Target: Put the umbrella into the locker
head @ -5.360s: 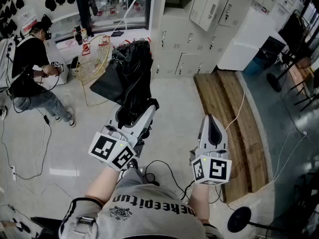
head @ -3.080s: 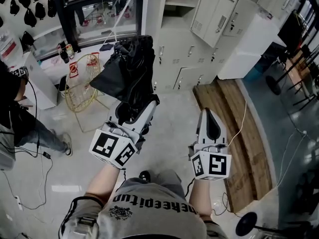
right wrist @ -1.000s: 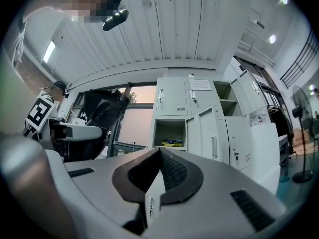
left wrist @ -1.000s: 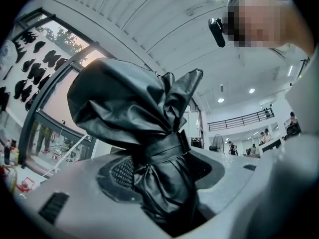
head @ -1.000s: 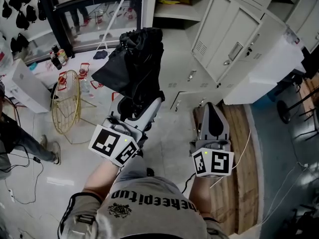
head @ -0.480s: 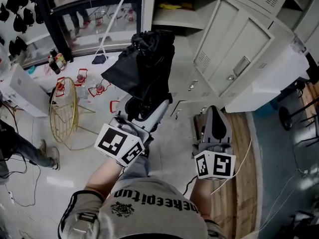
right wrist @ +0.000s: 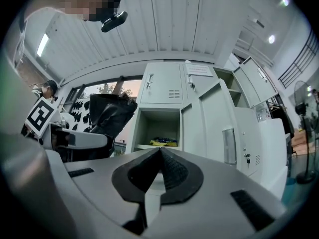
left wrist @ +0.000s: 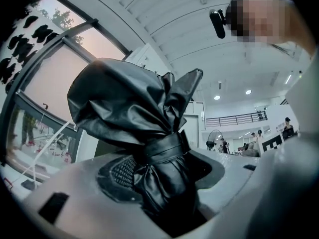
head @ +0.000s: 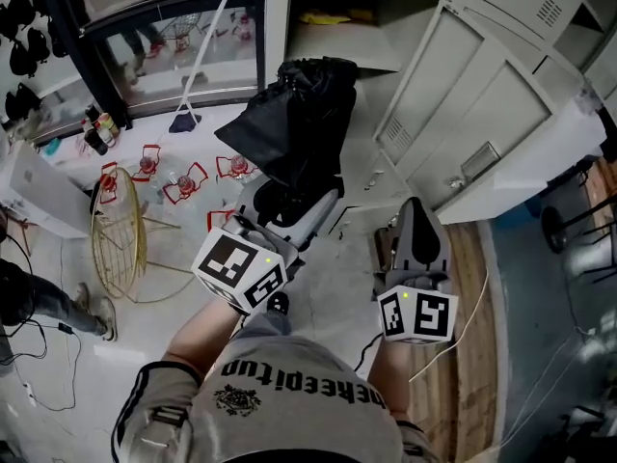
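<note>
A folded black umbrella [head: 294,123] stands upright in my left gripper [head: 289,201], whose jaws are shut on its lower part below the strap [left wrist: 162,146]. Its bunched canopy [left wrist: 124,108] fills the left gripper view. My right gripper [head: 419,231] is shut with nothing in it; its pads meet at the tip [right wrist: 159,156]. Straight ahead is a grey locker [head: 347,27] with its door [head: 482,114] swung open. The open compartment [right wrist: 159,126] holds a small yellow item [right wrist: 163,142] on its shelf. The umbrella's top is just in front of the opening.
A gold wire basket [head: 116,234] lies on the floor at left, beside red stands [head: 183,181]. A person's legs [head: 39,297] show at the left edge. A wooden platform [head: 472,326] with a white cable runs along the right. A glass door [head: 164,37] is left of the lockers.
Both grippers have moved closer to the open locker, and the umbrella with them. The compartment and its door now loom larger at the top of the head view.
</note>
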{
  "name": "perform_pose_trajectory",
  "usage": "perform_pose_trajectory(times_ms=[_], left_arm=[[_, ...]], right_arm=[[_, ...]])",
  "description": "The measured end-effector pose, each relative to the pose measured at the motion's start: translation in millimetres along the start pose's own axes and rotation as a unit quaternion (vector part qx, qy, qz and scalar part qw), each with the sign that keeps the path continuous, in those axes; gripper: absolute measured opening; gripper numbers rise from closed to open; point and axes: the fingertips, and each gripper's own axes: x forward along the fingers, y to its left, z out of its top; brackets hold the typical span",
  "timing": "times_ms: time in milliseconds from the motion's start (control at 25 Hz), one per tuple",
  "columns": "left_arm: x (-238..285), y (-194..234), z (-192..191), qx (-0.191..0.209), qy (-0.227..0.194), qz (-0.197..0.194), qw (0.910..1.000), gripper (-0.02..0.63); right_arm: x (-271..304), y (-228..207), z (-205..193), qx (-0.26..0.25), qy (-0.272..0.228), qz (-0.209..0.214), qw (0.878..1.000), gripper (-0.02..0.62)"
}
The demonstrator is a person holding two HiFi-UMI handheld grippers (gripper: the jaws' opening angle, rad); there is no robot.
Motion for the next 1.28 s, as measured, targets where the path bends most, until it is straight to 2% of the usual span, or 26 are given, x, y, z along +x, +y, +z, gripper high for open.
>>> perform_pose_trajectory(times_ms=[280,520,920,1280], left_arm=[[36,25,-26,-0.009,0.044,-0.022,0.9987,0.259],[59,41,-61,-0.035,0.106,-0.033,0.9932,0.259],[86,68,-126,-0.064,0.21,-0.02,0.9753,0.259],[113,89,-164,-0.081,0.276,-0.008,0.9577,0.258]], right_arm=[[40,-5,-8,0.001,-0.001,-0.009,1.0,0.002],[61,-8,-16,0.002,0.002,-0.019,1.0,0.002],[78,-13,-27,-0.002,0.012,-0.036,0.999,0.002],[85,-16,-34,-0.007,0.02,-0.048,0.999,0.002]])
